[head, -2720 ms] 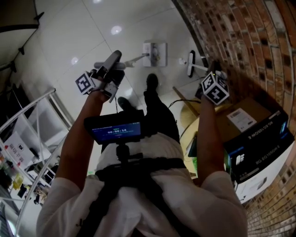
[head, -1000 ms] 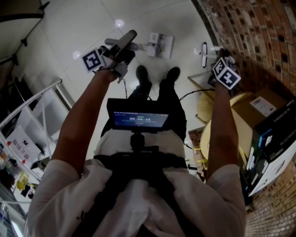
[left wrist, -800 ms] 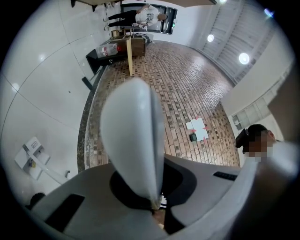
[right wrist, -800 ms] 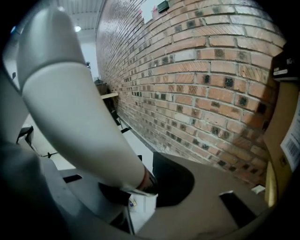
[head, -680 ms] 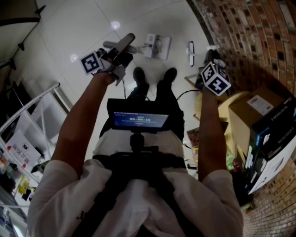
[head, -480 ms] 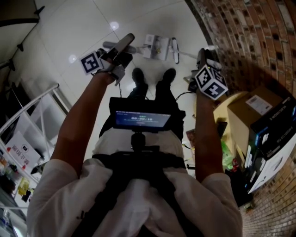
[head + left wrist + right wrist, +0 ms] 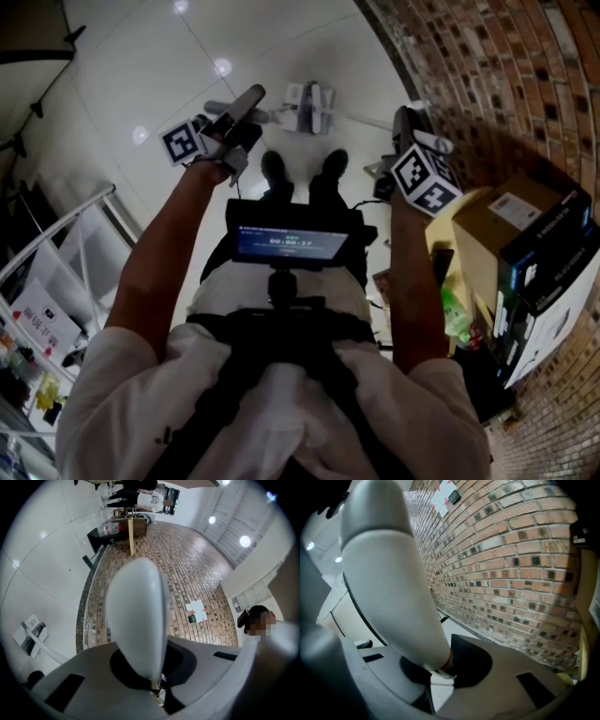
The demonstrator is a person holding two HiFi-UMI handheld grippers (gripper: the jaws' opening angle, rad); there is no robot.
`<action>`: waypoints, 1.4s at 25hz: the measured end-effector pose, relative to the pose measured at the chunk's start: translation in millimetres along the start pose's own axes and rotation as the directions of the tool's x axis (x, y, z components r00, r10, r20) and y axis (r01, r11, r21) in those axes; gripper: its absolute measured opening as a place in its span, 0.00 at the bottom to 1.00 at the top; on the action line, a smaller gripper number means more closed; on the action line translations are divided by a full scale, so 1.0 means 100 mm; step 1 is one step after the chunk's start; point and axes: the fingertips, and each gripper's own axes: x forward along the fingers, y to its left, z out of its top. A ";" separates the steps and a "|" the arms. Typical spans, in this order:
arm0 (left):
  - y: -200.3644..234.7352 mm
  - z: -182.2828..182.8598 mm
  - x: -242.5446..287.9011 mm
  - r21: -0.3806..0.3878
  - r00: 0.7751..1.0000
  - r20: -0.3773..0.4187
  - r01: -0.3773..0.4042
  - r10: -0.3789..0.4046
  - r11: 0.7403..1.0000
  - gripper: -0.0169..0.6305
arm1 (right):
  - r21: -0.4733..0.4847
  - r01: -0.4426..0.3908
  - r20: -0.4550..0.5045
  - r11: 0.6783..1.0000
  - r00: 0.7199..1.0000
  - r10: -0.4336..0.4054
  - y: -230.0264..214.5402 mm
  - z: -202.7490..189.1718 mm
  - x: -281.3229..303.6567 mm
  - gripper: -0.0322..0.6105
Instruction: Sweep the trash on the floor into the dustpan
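Note:
My left gripper is shut on the top of the dustpan's long grey handle and holds it upright. The dustpan rests on the white floor ahead of the person's shoes; it also shows low at the left in the left gripper view. My right gripper grips the broom's white handle; its jaws have just been closing with that handle between them. The broom head lies against the dustpan. Any trash is too small to make out.
A brick wall runs along the right. Cardboard boxes and a pale round table stand below it. A white rack is at the left. The person's shoes are just behind the dustpan.
The broom head has slid left across the floor, from near the brick wall to the dustpan. The right gripper moved left and rose with it. The left gripper stayed put.

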 end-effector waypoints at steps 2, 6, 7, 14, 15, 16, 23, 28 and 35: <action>-0.03 0.02 -0.02 -0.010 1.000 0.018 0.015 -0.015 1.000 0.03 | 0.017 0.023 0.027 1.000 0.999 -0.023 -0.08 0.08 -0.11 0.12; -0.11 0.06 0.02 -0.015 0.998 0.052 0.041 -0.040 0.999 0.03 | 0.011 0.055 0.080 0.998 0.995 -0.055 -0.23 0.23 -0.34 0.12; -0.13 0.05 0.04 -0.017 0.998 0.055 0.043 -0.042 0.999 0.03 | 0.008 0.061 0.087 0.998 0.994 -0.062 -0.27 0.25 -0.38 0.12; -0.24 -0.12 0.44 -0.008 0.996 0.027 0.085 -0.085 0.996 0.03 | -0.064 0.149 0.120 0.987 0.983 -0.141 -0.63 0.39 -0.65 0.12; -0.24 -0.16 0.52 -0.009 0.996 0.022 0.087 -0.087 0.996 0.03 | -0.071 0.164 0.118 0.984 0.981 -0.155 -0.71 0.39 -0.65 0.12; -0.23 -0.19 0.60 -0.007 0.996 0.014 0.087 -0.087 0.996 0.03 | -0.078 0.179 0.115 0.981 0.979 -0.170 -0.79 0.39 -0.65 0.12; -0.18 -0.45 1.19 -0.014 0.995 -0.046 0.090 -0.091 0.996 0.03 | -0.082 0.298 0.111 0.951 0.951 -0.289 -1.36 0.45 -0.53 0.11; -0.14 -0.66 1.61 -0.024 0.992 -0.063 0.107 -0.108 0.994 0.03 | -0.038 0.357 0.106 0.933 0.930 -0.351 -1.71 0.50 -0.46 0.12; 0.11 -0.94 1.98 -0.059 0.995 -0.082 0.051 -0.056 0.997 0.03 | 0.037 0.383 0.095 0.923 0.918 -0.385 -1.95 0.52 -0.26 0.12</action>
